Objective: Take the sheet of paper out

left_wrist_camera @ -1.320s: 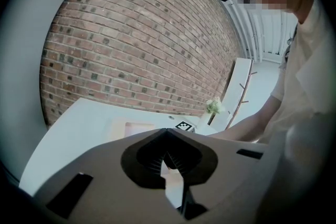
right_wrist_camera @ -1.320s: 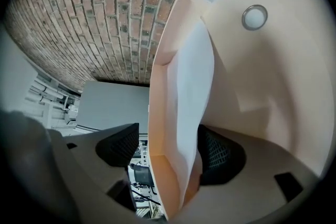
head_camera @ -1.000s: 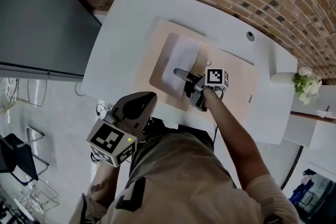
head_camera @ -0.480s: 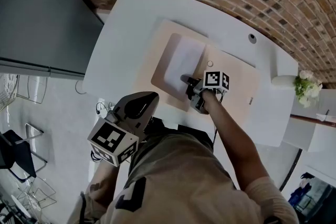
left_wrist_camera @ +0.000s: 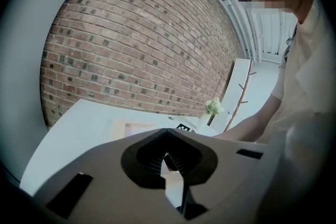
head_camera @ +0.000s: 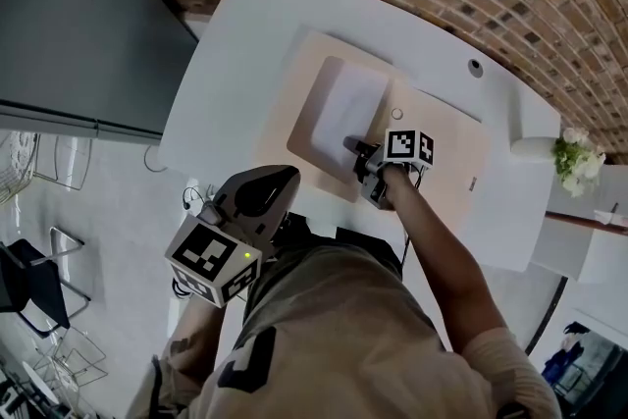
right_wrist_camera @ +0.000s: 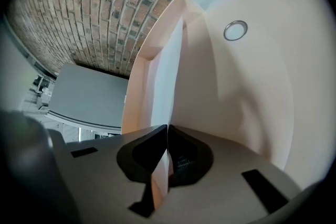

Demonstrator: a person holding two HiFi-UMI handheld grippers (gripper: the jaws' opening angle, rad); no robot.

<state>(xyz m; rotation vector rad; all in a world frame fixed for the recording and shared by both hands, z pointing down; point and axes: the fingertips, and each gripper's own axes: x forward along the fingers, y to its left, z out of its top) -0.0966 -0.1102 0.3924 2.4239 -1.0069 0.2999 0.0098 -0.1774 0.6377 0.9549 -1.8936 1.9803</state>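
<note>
A beige folder [head_camera: 302, 91] lies open on the white table [head_camera: 235, 54], with a white sheet of paper [head_camera: 339, 113] in its left half. My right gripper [head_camera: 350, 145] is at the sheet's near right edge and is shut on it. In the right gripper view the sheet [right_wrist_camera: 164, 76] runs up edge-on from between the shut jaws of that gripper [right_wrist_camera: 167, 126], with the folder [right_wrist_camera: 241, 97] to its right. My left gripper [head_camera: 287, 176] hangs off the table's near edge by the person's body. Its jaws [left_wrist_camera: 166, 153] meet, with nothing between them.
A round snap [head_camera: 396, 114] sits on the folder beside the right gripper. Further right on the table are a cable grommet [head_camera: 476, 67] and a white vase of flowers [head_camera: 564, 157]. A grey cabinet [head_camera: 78, 25] stands to the left, a brick wall behind.
The right gripper's jaws stood open over the sheet a second ago; they have sunk a little and closed on its edge. The left gripper has stayed where it was.
</note>
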